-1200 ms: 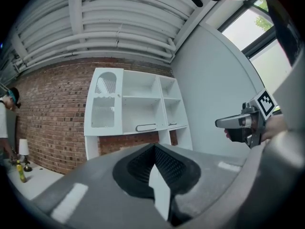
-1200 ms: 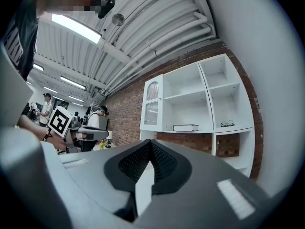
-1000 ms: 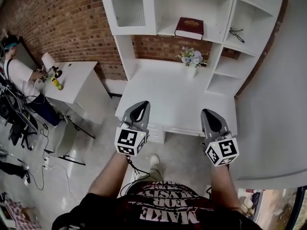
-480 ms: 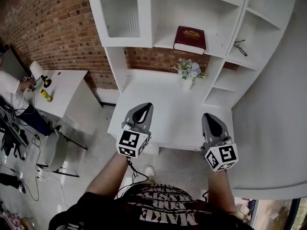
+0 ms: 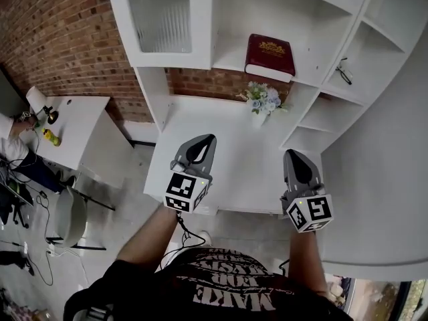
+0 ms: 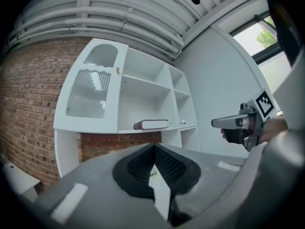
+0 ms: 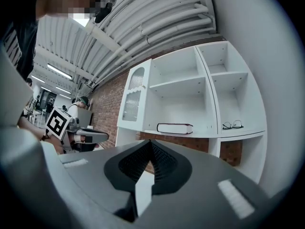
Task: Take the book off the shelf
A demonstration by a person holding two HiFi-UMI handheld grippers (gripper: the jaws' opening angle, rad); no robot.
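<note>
Both grippers are held level and side by side over the near edge of the white desk (image 5: 221, 146), noses aimed at the shelf unit (image 5: 231, 49). This looks like the carry posture of an approach, not a reach. The left gripper (image 5: 202, 144) has its jaws pressed together with nothing between them, and the right gripper (image 5: 294, 160) is likewise closed and empty. That makes sense, since nothing is yet within their grasp. The book (image 5: 270, 55), dark red with a gold-stamped cover, lies flat on the wide middle shelf, cover up, with its pale page edge turned outward. Lying flat near the front lip, it offers that edge and its thin sides to a pair of jaws, so I judge that it can be pinched from the front without tipping. In the head view it sits at about 1 o'clock from the left gripper and at roughly 12 o'clock from the right, well apart from both, with the whole depth of the desk between. In each gripper view it shows just above the closed jaw tips, near 12 o'clock, so both are aimed close to it. A small vase of flowers (image 5: 262, 102) stands at the back of the desk directly below the book, probably just for show, and a reach will have to pass above it. A pair of glasses (image 5: 344, 72) rests in the side compartment at 3 o'clock from the book.
</note>
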